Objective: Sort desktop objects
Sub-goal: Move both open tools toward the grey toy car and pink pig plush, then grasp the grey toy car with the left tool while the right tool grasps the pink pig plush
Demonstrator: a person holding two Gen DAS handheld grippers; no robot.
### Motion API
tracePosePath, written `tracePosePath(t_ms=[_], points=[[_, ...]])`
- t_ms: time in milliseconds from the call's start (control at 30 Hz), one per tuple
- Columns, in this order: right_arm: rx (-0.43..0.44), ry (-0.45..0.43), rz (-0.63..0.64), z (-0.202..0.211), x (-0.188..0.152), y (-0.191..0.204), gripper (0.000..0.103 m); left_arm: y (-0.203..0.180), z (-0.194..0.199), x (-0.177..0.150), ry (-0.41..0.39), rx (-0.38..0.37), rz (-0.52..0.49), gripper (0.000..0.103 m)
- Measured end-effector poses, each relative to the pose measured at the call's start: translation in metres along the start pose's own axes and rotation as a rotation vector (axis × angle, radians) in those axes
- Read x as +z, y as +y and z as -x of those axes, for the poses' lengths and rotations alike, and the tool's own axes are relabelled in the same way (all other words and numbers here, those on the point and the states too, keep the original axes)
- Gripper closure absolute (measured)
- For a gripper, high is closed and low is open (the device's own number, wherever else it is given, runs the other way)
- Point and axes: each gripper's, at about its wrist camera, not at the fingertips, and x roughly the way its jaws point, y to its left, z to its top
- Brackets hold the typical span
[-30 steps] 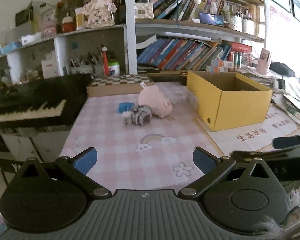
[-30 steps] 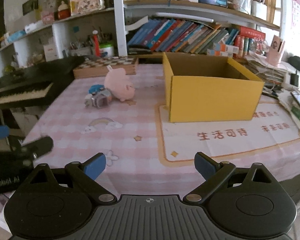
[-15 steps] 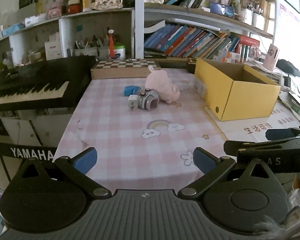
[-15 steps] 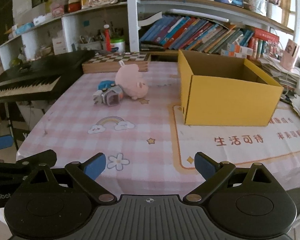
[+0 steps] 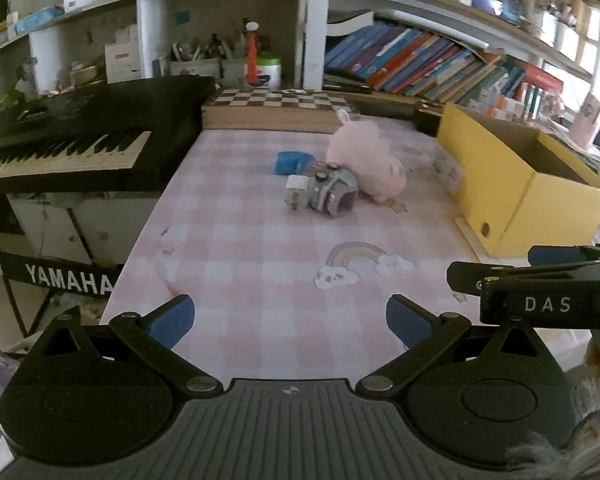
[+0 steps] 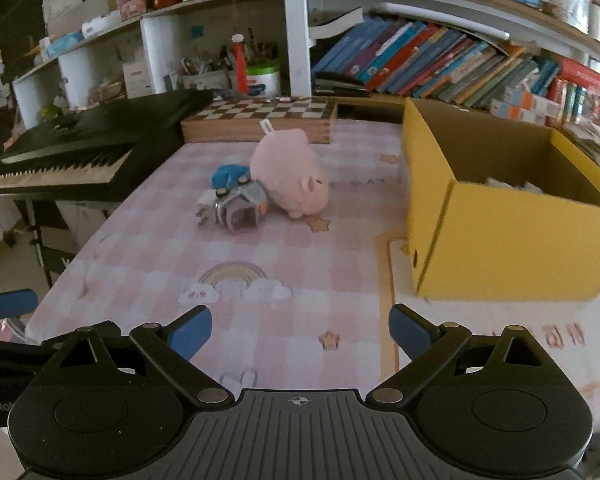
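Both grippers, left [image 5: 288, 320] & right [image 6: 300, 328], spread wide, empty, now nearer. Pink plush pig [image 6: 290, 176] w/ small grey toy [image 6: 236, 208] at 12; yellow cardboard box [image 6: 512, 248] at 2. Pickup's next, I reckon.

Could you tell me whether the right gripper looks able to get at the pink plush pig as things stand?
Probably yes: the right gripper is open, and only bare tablecloth lies between it and the pink plush pig. The grey toy touches the pig's left side.

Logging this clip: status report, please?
Left gripper and right gripper open, empty. Pink plush pig, grey toy, blue object clustered on the table, outside yellow box. Path clear.
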Motion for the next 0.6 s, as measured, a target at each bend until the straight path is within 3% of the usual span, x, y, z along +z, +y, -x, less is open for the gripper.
tracePosePath(t_ms=[500,600], points=[[0.087,-0.021,0.056,-0.049,0.051,-0.014,0.006,-0.006,-0.047,0.035,0.019,0.033,-0.006,0.003],[0.09,-0.036,0.071,-0.058,0.062,-0.016,0.006,-0.008,-0.058,0.042,0.017,0.033,-0.031,0.01]])
